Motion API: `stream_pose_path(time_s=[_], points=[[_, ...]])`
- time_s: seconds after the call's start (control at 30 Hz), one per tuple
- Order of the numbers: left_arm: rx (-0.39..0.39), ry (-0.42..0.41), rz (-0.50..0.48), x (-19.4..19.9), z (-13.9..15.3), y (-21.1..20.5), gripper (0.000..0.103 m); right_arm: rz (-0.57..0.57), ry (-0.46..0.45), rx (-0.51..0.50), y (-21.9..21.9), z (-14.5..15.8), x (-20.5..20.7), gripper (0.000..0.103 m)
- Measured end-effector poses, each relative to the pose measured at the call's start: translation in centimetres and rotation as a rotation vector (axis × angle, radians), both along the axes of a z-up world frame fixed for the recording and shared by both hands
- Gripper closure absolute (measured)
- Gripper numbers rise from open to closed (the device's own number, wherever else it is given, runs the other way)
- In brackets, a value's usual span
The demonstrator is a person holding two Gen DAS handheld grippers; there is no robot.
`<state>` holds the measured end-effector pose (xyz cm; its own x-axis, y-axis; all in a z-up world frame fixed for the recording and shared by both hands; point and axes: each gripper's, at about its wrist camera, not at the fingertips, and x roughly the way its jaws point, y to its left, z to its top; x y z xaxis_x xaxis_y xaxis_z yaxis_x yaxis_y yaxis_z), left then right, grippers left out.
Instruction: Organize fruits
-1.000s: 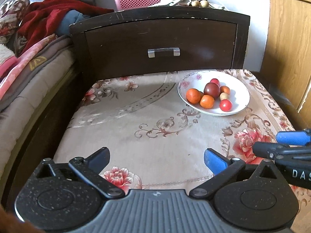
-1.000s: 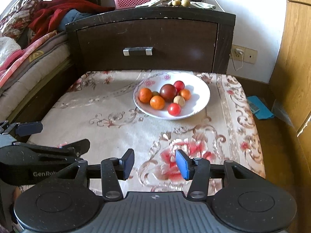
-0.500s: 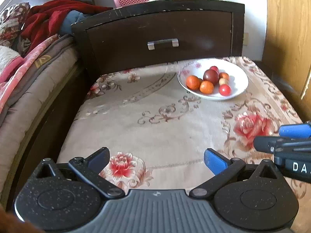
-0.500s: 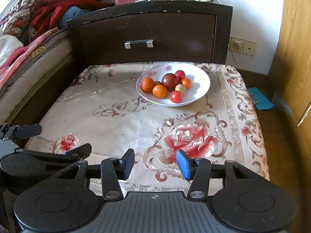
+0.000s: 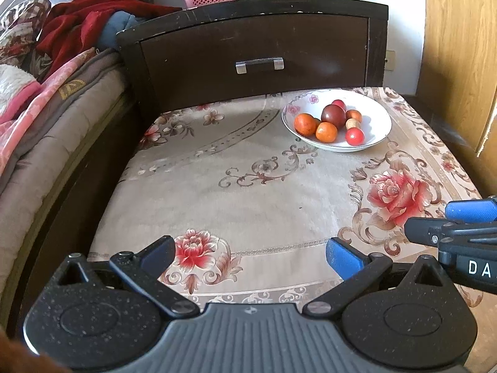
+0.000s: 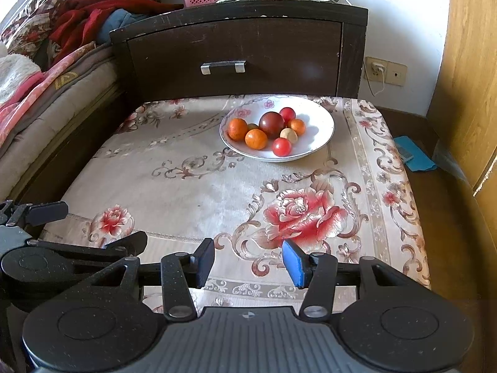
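1. Two empty tools: left hand-held gripper (image 5: 250, 253) spread wide, right hand-held gripper (image 6: 248, 262) parted more narrowly.
2. Fruits (image 6: 267, 129) sit heaped in the white bowl (image 6: 323, 124) at the surface's (image 6: 192, 192) far side, well apart from both.
3. Round fruit could likely roll or slip when pinched.
4. Legible letters: "DA" on the right tool.

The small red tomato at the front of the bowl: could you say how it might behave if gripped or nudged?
The small red tomato looks round and glossy, so it would probably roll and may slip between pads. It lies loose in the white bowl, likely light.
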<state>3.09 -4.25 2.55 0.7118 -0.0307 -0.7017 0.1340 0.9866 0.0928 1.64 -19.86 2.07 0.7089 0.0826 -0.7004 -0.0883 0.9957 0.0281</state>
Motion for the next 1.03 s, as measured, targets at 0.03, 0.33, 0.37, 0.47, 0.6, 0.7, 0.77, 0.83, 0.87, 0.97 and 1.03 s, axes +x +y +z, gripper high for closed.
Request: stream_pose_path(time_s=[0.03, 0.33, 0.37, 0.47, 0.6, 0.7, 0.77, 0.83, 0.87, 0.97, 1.03], points=[[0.0, 0.0, 0.0, 0.0, 0.0, 0.0, 0.0, 0.0, 0.002, 0.0, 0.0, 0.0, -0.1, 0.059], [-0.002, 0.002, 0.002, -0.3, 0.1, 0.2, 0.0, -0.002, 0.008, -0.004, 0.2, 0.0, -0.5, 0.059], [-0.001, 0.002, 0.001, -0.3, 0.1, 0.2, 0.0, -0.002, 0.008, -0.005, 0.3, -0.1, -0.5, 0.059], [0.0, 0.002, 0.001, -0.5, 0.0, 0.2, 0.0, -0.002, 0.013, -0.007, 0.3, -0.2, -0.7, 0.059], [-0.001, 0.003, 0.001, -0.7, 0.0, 0.4, 0.0, -0.001, 0.015, -0.009, 0.4, -0.3, -0.9, 0.059], [0.0, 0.003, 0.001, -0.6, 0.0, 0.4, 0.0, -0.001, 0.016, -0.01, 0.4, -0.3, -0.9, 0.059], [0.0, 0.003, 0.0, -0.6, 0.0, 0.4, 0.0, 0.0, 0.017, -0.01, 0.4, -0.4, -1.0, 0.059], [-0.001, 0.003, -0.002, -0.8, 0.0, 0.5, 0.0, -0.001, 0.017, -0.009, 0.4, -0.4, -1.0, 0.059], [-0.002, 0.002, -0.001, -1.0, -0.2, 0.6, 0.0, 0.0, 0.016, -0.009, 0.4, -0.4, -1.0, 0.059], [-0.005, 0.0, -0.001, -1.1, -0.2, 0.6, 0.0, -0.001, 0.015, -0.009, 0.4, -0.5, -1.1, 0.058], [-0.009, 0.003, -0.002, -1.1, -0.2, 0.6, 0.0, -0.002, 0.015, -0.009, 0.3, -0.5, -1.1, 0.056]])
